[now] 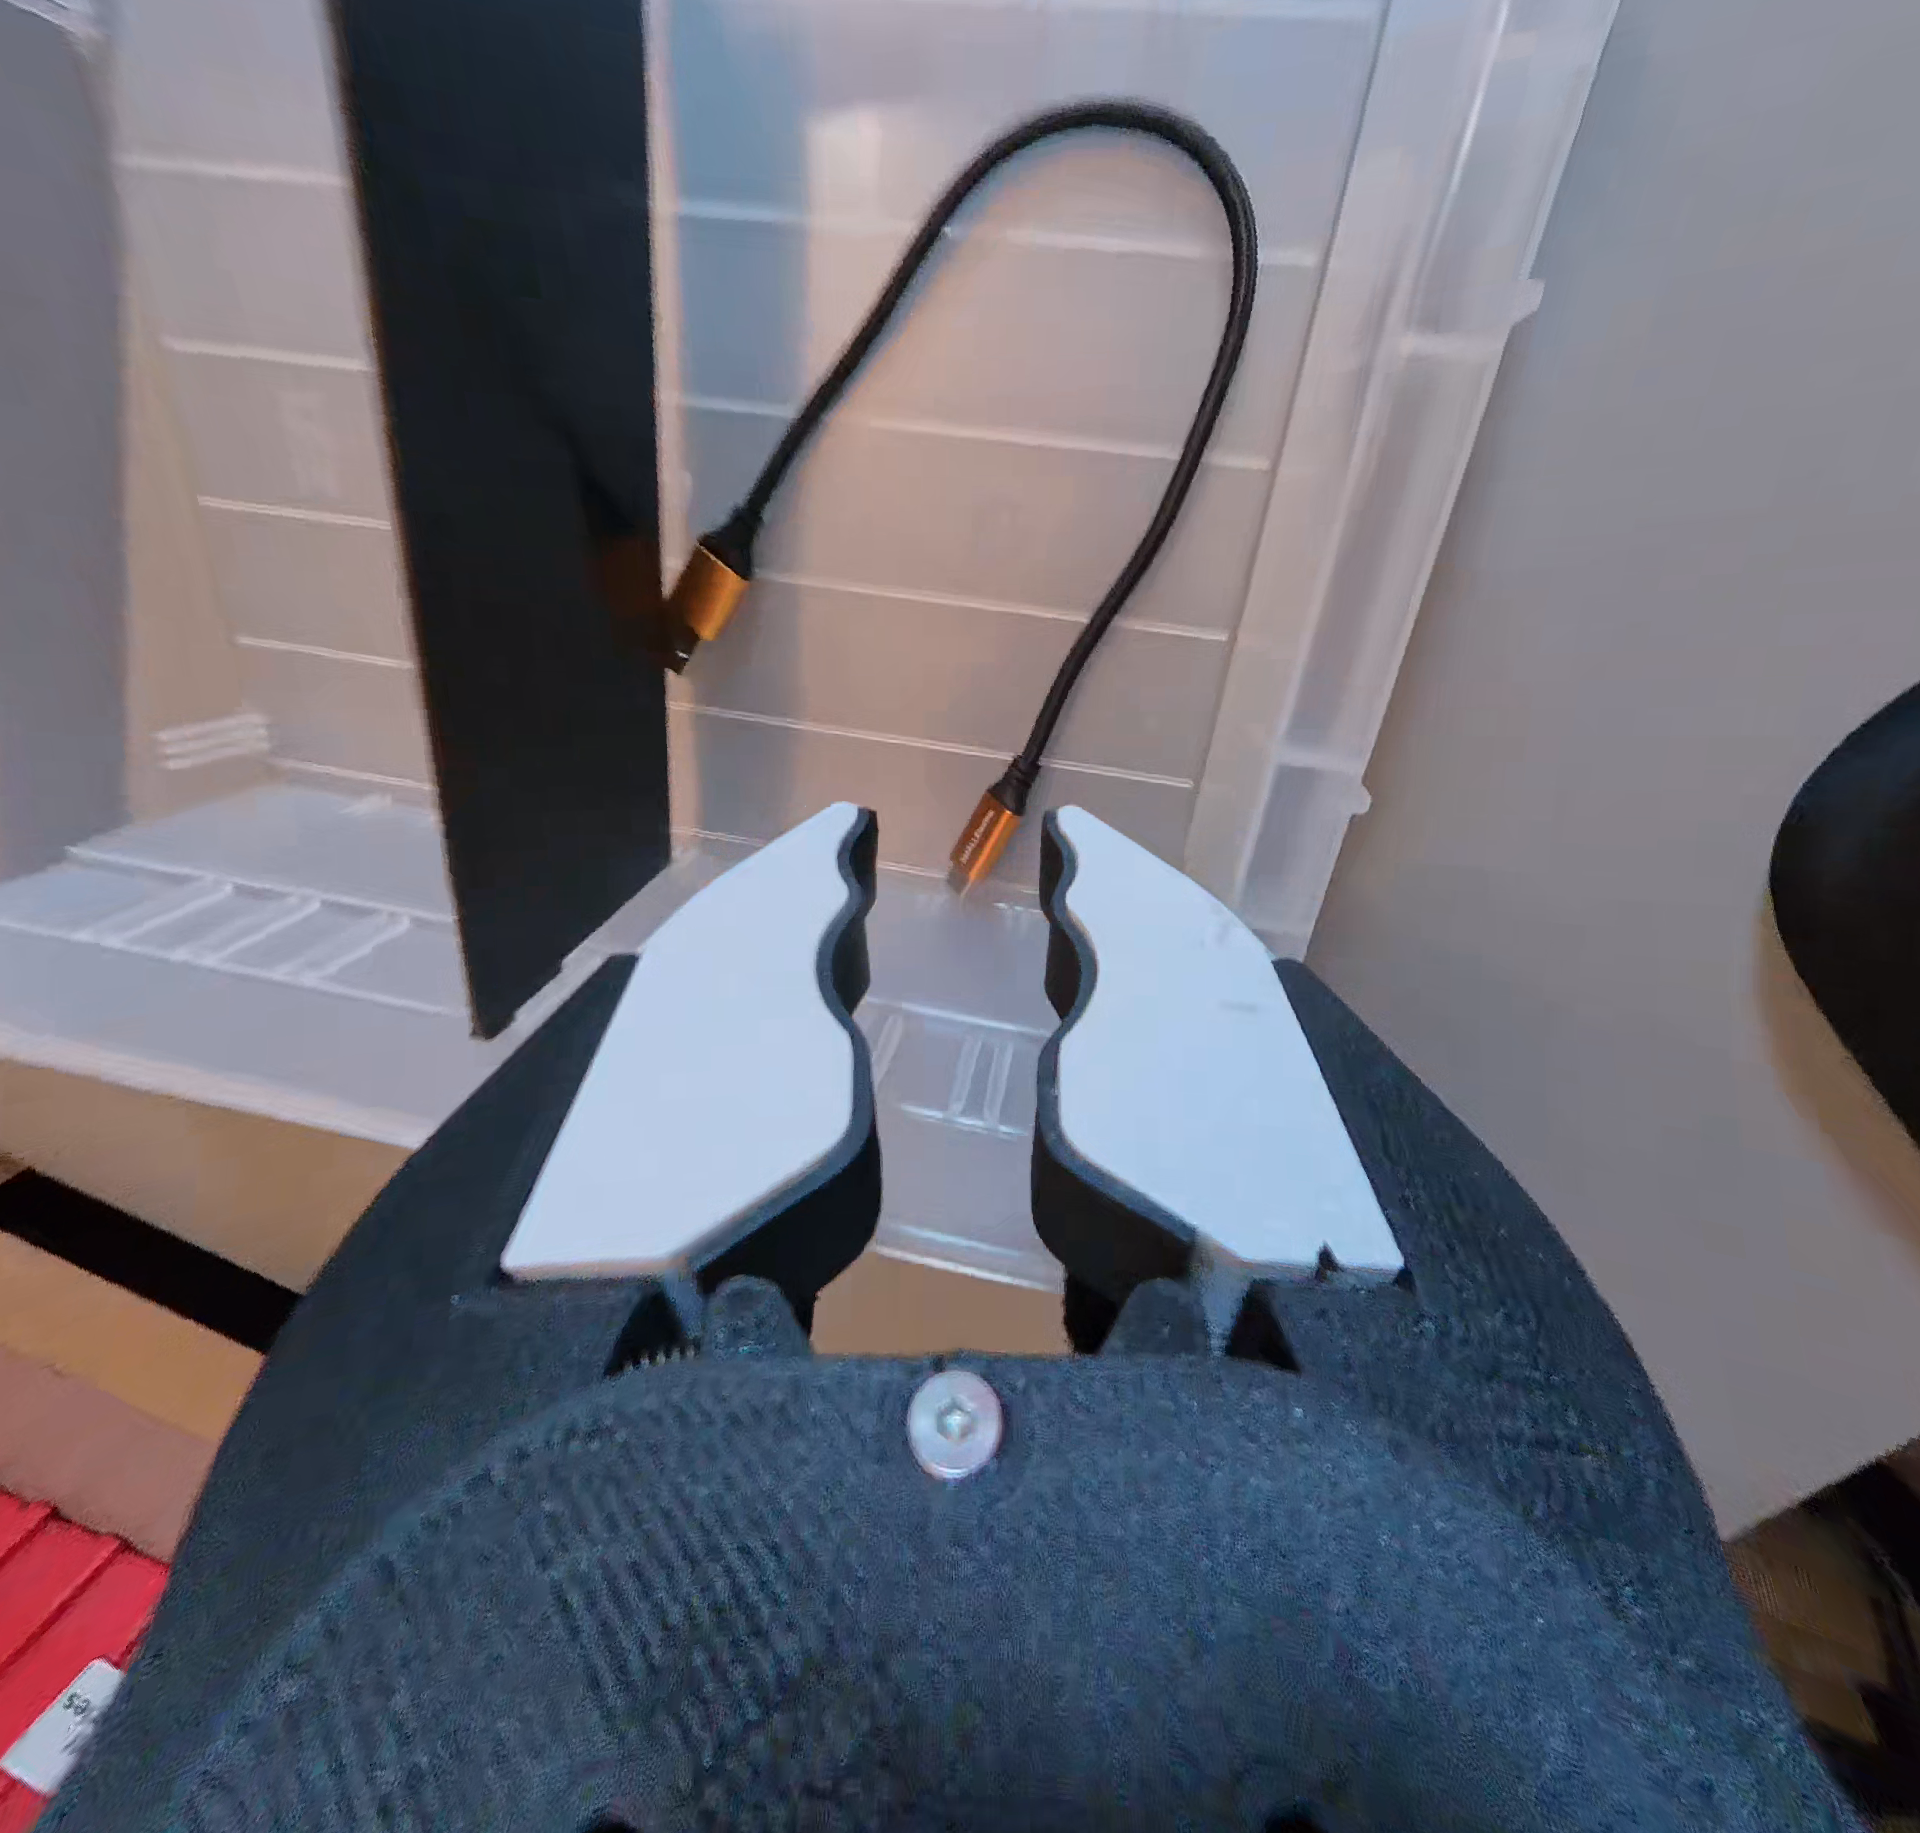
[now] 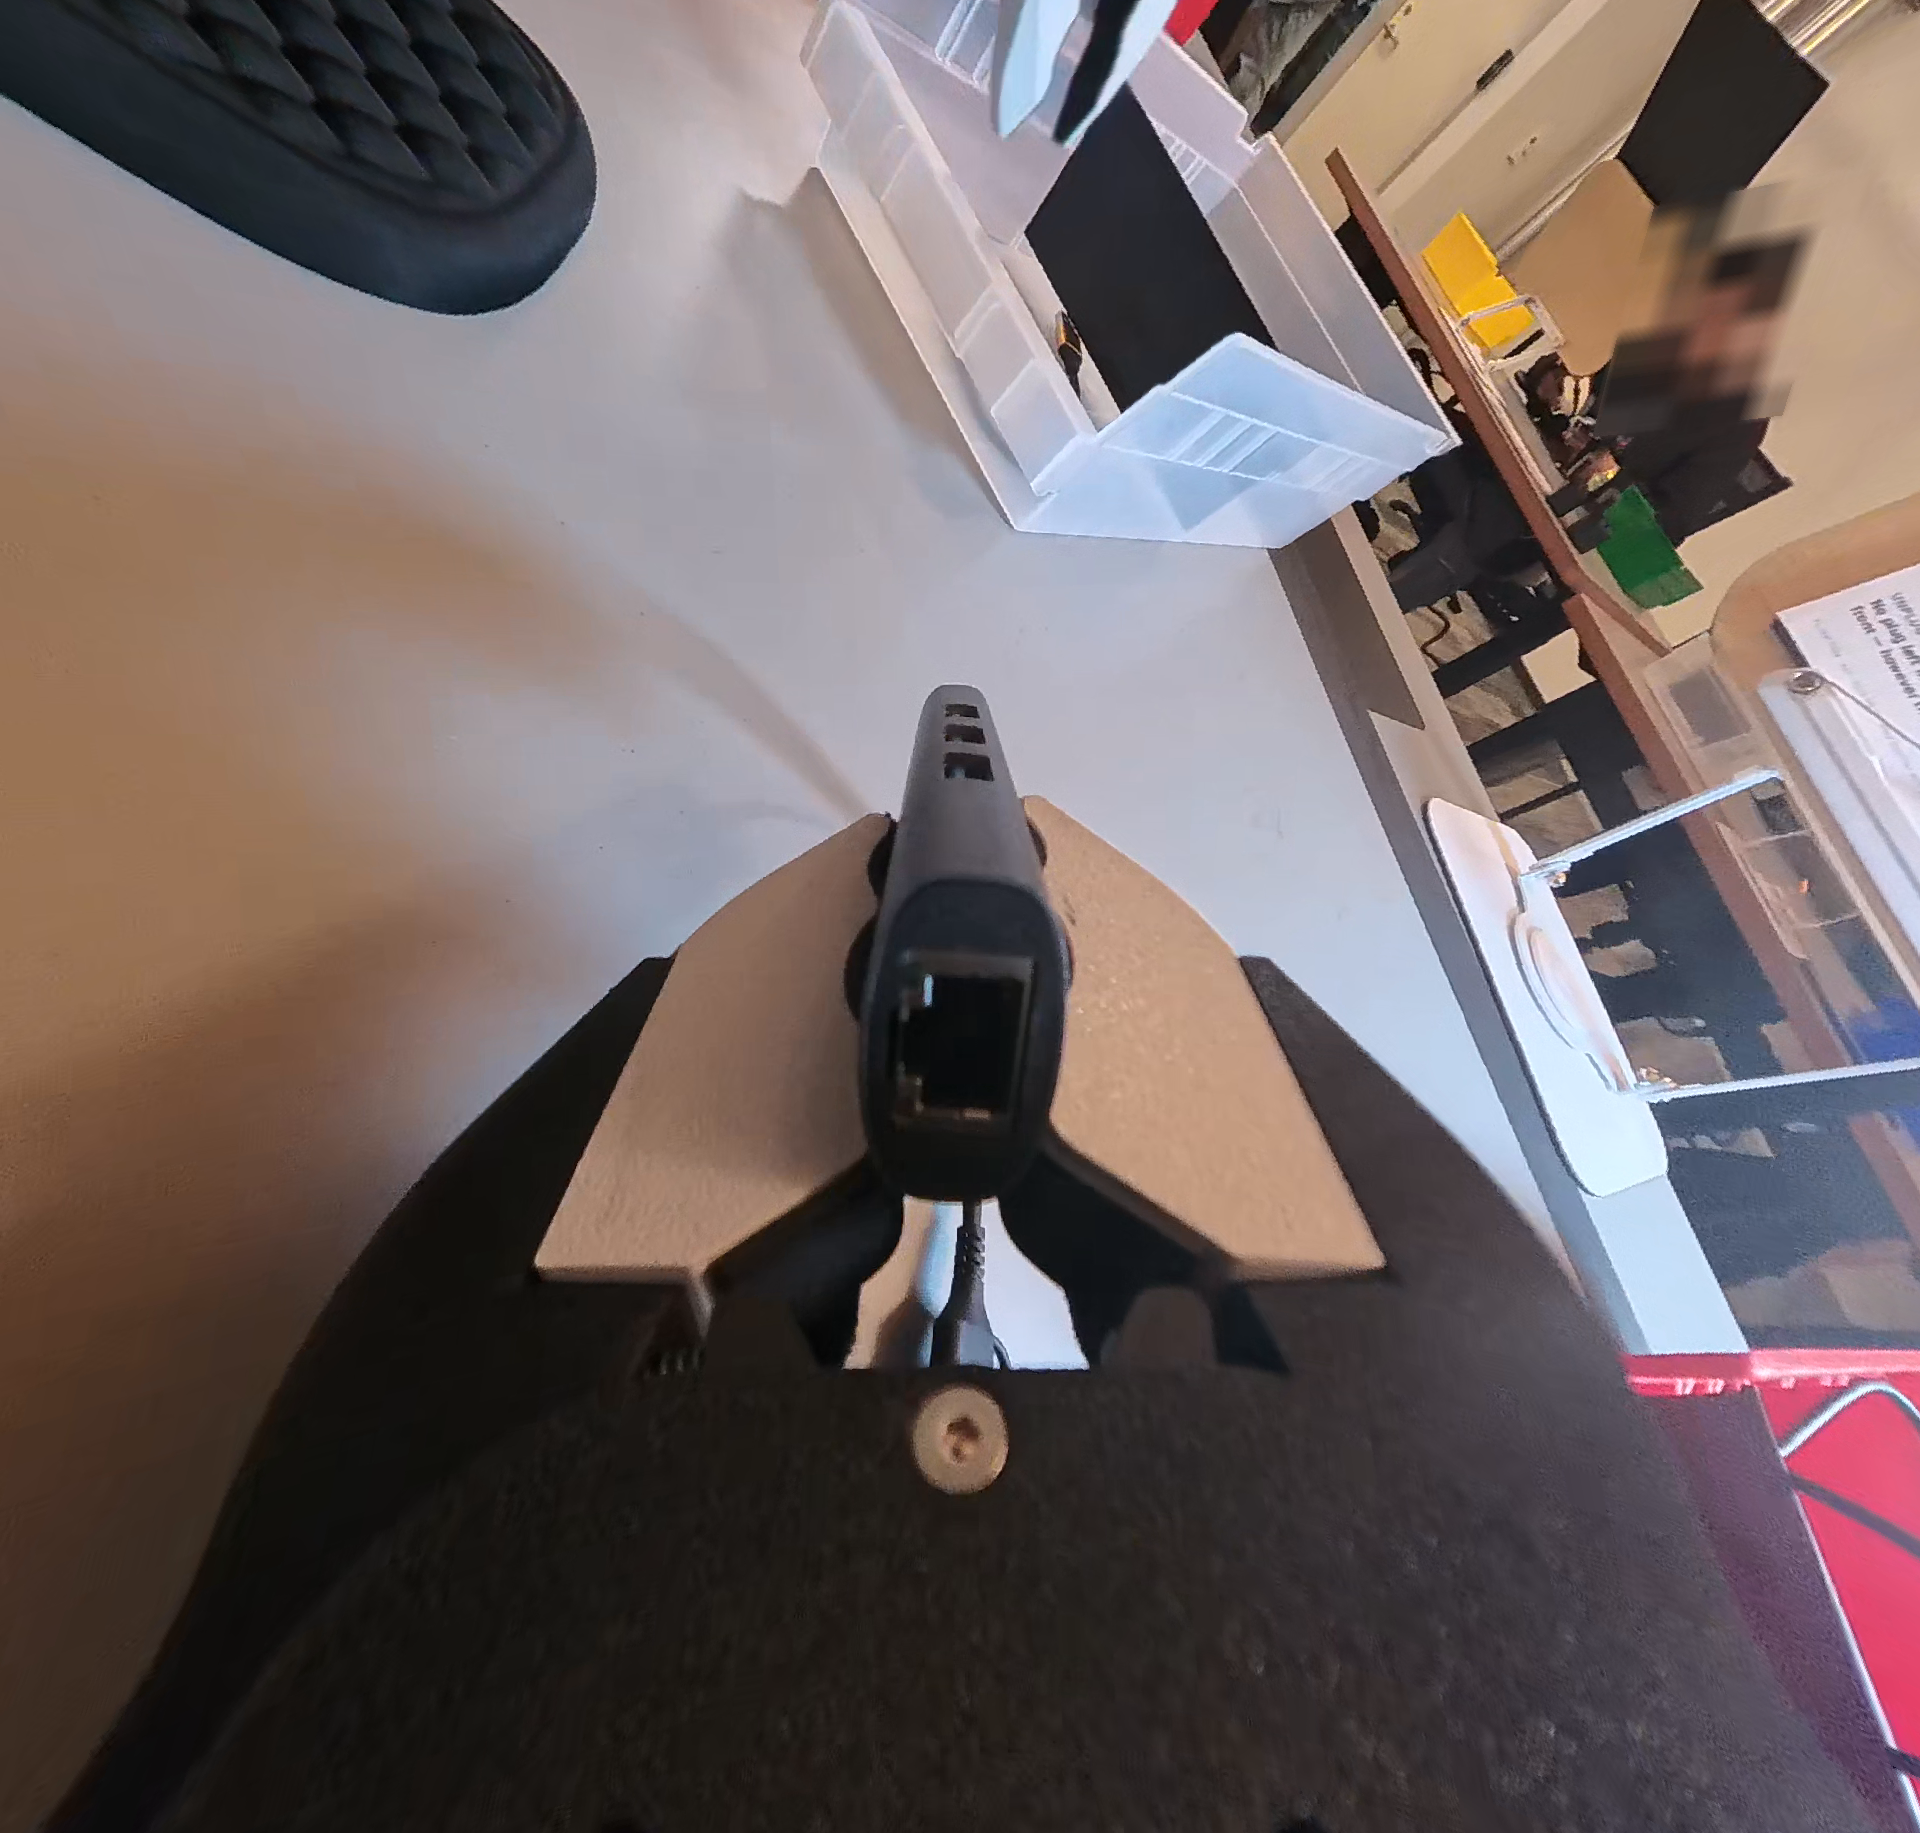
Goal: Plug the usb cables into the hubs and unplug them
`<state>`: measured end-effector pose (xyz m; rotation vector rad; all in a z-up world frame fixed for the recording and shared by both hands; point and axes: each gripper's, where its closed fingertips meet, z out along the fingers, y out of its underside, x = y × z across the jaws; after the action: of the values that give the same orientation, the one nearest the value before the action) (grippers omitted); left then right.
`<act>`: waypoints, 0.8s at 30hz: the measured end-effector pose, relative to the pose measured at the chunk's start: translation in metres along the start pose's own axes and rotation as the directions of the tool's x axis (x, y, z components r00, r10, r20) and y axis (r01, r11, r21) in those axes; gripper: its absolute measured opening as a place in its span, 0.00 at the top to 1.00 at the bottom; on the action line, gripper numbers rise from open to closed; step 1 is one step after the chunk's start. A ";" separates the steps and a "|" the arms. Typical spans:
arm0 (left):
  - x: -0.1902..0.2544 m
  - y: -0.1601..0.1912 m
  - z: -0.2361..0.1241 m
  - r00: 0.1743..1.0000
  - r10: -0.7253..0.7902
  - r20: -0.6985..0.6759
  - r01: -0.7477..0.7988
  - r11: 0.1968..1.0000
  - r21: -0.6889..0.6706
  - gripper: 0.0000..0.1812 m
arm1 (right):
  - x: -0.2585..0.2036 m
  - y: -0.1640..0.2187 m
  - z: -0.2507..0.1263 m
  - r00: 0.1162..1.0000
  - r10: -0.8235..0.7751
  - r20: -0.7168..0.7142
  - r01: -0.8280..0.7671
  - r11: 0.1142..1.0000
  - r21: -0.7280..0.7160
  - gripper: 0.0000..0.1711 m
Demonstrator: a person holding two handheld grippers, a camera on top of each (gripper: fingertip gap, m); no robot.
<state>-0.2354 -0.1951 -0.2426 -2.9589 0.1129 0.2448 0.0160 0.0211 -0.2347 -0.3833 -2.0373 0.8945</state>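
Left wrist view: the left gripper (image 1: 958, 827) hangs over a clear bin (image 1: 1340, 536), fingers parted with nothing between them. Just past the tips lies one orange plug (image 1: 982, 841) of a short braided cable (image 1: 1164, 329), which loops up and back down to its other plug (image 1: 709, 594). That second plug sits right against a black panel (image 1: 499, 433) standing in the bin, crowding the left side. A dark chair edge (image 1: 1849, 900) pokes in at right, a red box (image 1: 62, 1617) at lower left.

Right wrist view gives what the left cannot: the right gripper (image 2: 961, 827) is clamped on a black hub (image 2: 961, 910), held above the white table (image 2: 520, 640), a wide socket facing the camera and small ports at its far end. Farther off is the bin (image 2: 1195, 453), panel (image 2: 1132, 266) inside, the left gripper (image 2: 1070, 38) above it. A black mesh pad (image 2: 291, 90) lies top left, with a blurred room beyond the table edge
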 end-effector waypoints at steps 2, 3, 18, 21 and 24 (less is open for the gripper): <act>0.007 0.003 0.011 0.998 0.034 -0.053 -0.038 0.997 -0.066 0.83 | 0.000 0.000 0.000 1.000 0.012 0.002 -0.012 1.000 0.006 0.90; 0.009 0.002 0.016 0.996 0.053 -0.067 -0.059 0.994 -0.089 0.83 | 0.000 0.001 0.000 1.000 0.016 0.004 -0.016 1.000 0.009 0.90; 0.000 0.019 0.050 0.963 0.271 -0.004 -0.249 0.881 -0.403 0.94 | 0.005 0.002 -0.003 0.999 0.048 0.000 -0.048 0.998 0.027 0.90; -0.005 0.017 0.033 0.964 0.262 0.045 -0.226 0.897 -0.380 0.94 | 0.007 0.001 -0.006 0.999 0.038 -0.013 -0.038 0.999 0.026 0.90; -0.015 -0.001 -0.014 0.975 0.184 0.125 -0.150 0.959 -0.240 0.95 | 0.008 0.000 -0.008 0.999 0.037 -0.020 -0.037 0.999 0.029 0.90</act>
<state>-0.2479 -0.1962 -0.2261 -3.1486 0.3386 0.5315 0.0175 0.0297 -0.2271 -0.4142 -2.0027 0.9376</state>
